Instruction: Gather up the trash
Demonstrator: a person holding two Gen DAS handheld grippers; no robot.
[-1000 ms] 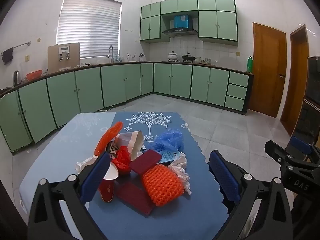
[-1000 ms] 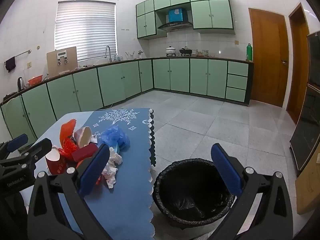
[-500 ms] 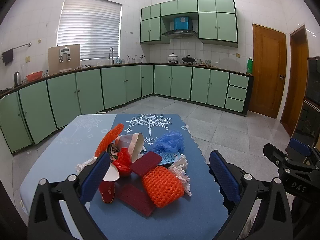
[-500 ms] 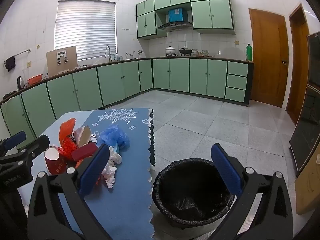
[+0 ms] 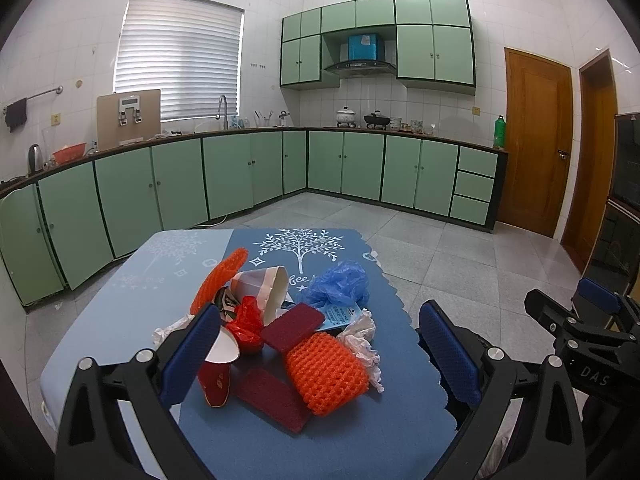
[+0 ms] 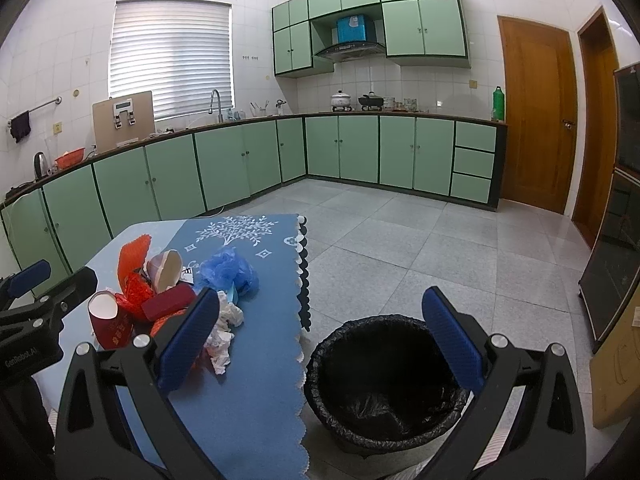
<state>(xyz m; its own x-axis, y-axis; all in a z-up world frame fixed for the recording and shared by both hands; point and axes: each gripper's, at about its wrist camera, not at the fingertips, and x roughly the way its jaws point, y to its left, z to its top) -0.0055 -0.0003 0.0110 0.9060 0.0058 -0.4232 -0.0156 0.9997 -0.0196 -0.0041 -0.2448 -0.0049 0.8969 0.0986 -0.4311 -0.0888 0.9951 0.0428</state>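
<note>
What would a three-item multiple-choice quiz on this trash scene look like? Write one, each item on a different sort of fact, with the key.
1. Where is the bin?
A. On the floor beside the table
B. On the table
C. On the counter

2. What colour is the crumpled bag at the far side of the pile?
A. Green
B. Blue
C. Yellow

3. What state is the left gripper in?
A. Shut on a cup
B. Shut on nothing
C. Open, holding nothing

Key:
1 A, it stands on the tiles by the tablecloth's scalloped edge.
2 B, it is plainly blue in both views.
3 C, its blue pads stand wide apart with the trash beyond them.
</note>
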